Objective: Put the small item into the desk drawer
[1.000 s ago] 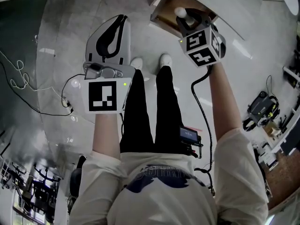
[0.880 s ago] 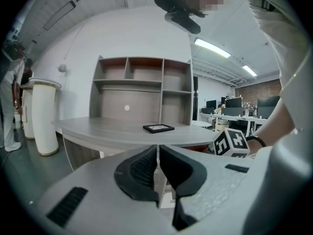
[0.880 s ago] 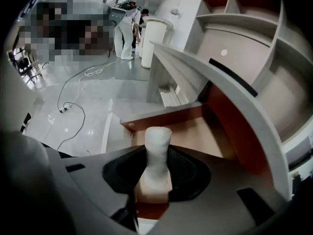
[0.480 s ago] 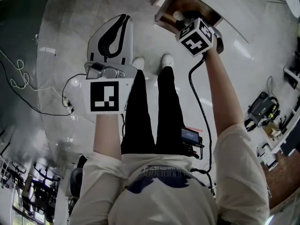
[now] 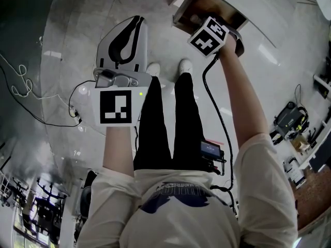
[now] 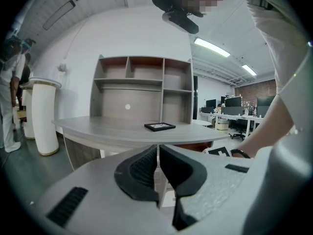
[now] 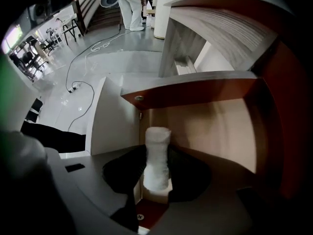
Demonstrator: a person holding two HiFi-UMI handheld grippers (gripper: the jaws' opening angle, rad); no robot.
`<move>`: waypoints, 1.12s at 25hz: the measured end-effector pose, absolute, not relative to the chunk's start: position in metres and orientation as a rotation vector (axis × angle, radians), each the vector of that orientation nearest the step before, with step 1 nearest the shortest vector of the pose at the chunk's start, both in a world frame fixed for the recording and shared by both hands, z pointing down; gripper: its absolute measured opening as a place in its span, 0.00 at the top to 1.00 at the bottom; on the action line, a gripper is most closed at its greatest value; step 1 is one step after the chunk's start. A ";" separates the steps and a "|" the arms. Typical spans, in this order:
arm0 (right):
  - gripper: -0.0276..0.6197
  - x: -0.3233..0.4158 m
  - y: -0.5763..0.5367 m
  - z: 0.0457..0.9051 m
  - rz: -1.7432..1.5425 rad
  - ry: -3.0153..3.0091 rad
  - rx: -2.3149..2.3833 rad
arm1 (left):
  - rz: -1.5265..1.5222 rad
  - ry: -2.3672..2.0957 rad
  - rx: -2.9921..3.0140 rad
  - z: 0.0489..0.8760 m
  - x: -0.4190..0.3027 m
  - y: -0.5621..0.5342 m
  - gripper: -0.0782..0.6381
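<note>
- At the far right of the scene, the right gripper (image 7: 156, 173) reaches into the open brown wooden desk drawer (image 7: 210, 126).
- Its black jaws pinch a small white cylindrical item (image 7: 157, 153), which stands upright between the pads with the drawer's bare wooden bottom behind it.
- Whether the item touches the drawer cannot be told.
- On the near left, the left gripper (image 6: 158, 153) hangs well apart from the drawer, its jaws pressed together with nothing between them.
- Beyond it stands a grey curved desk top (image 6: 98, 129) bearing a flat black picture frame (image 6: 159, 127).
</note>
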State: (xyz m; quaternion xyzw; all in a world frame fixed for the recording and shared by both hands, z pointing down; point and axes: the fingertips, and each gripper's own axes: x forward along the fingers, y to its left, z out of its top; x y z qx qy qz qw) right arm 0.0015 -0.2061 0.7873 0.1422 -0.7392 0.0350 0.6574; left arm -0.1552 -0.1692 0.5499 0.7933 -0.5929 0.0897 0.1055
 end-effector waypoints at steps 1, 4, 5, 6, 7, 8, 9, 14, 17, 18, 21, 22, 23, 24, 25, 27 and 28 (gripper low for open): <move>0.76 0.001 -0.207 0.788 0.080 -1.666 0.323 | 0.262 -1.748 2.336 0.550 -0.155 -0.169 0.87; 0.76 0.001 -0.207 0.788 0.085 -1.656 0.324 | 0.259 -1.749 2.330 0.550 -0.156 -0.169 0.87; 0.76 0.001 -0.207 0.788 0.089 -1.657 0.323 | 0.261 -1.749 2.331 0.549 -0.156 -0.169 0.87; 0.76 0.001 -0.207 0.788 0.093 -1.659 0.323 | 0.263 -1.748 2.332 0.549 -0.156 -0.169 0.87; 0.76 0.001 -0.207 0.788 0.096 -1.660 0.322 | 0.266 -1.746 2.333 0.549 -0.157 -0.169 0.87; 0.76 0.001 -0.207 0.787 0.099 -1.662 0.320 | 0.269 -1.744 2.333 0.548 -0.157 -0.169 0.87; 0.76 0.001 -0.207 0.787 0.103 -1.664 0.318 | 0.271 -1.743 2.332 0.548 -0.158 -0.169 0.87; 0.73 0.000 -0.205 0.785 0.156 -1.698 0.301 | 0.269 -1.751 2.327 0.546 -0.160 -0.172 0.87; 0.69 -0.002 -0.204 0.783 0.204 -1.727 0.298 | 0.265 -1.753 2.326 0.545 -0.160 -0.173 0.87; 0.68 -0.001 -0.204 0.783 0.215 -1.731 0.299 | 0.267 -1.752 2.327 0.545 -0.159 -0.173 0.87; 0.68 0.005 -0.201 0.784 0.248 -1.721 0.303 | 0.279 -1.745 2.330 0.546 -0.157 -0.172 0.87; 0.68 0.008 -0.200 0.784 0.263 -1.719 0.306 | 0.282 -1.743 2.332 0.546 -0.156 -0.172 0.87; 0.68 0.010 -0.199 0.784 0.279 -1.723 0.310 | 0.285 -1.742 2.334 0.545 -0.155 -0.172 0.87; 0.68 0.013 -0.198 0.783 0.301 -1.726 0.315 | 0.286 -1.741 2.334 0.545 -0.154 -0.173 0.87; 0.68 0.016 -0.195 0.783 0.332 -1.724 0.322 | 0.288 -1.740 2.333 0.545 -0.153 -0.173 0.87; 0.68 0.018 -0.193 0.780 0.390 -1.743 0.338 | 0.291 -1.738 2.331 0.544 -0.151 -0.173 0.87; 0.68 0.016 -0.193 0.778 0.410 -1.764 0.349 | 0.292 -1.737 2.332 0.544 -0.151 -0.174 0.87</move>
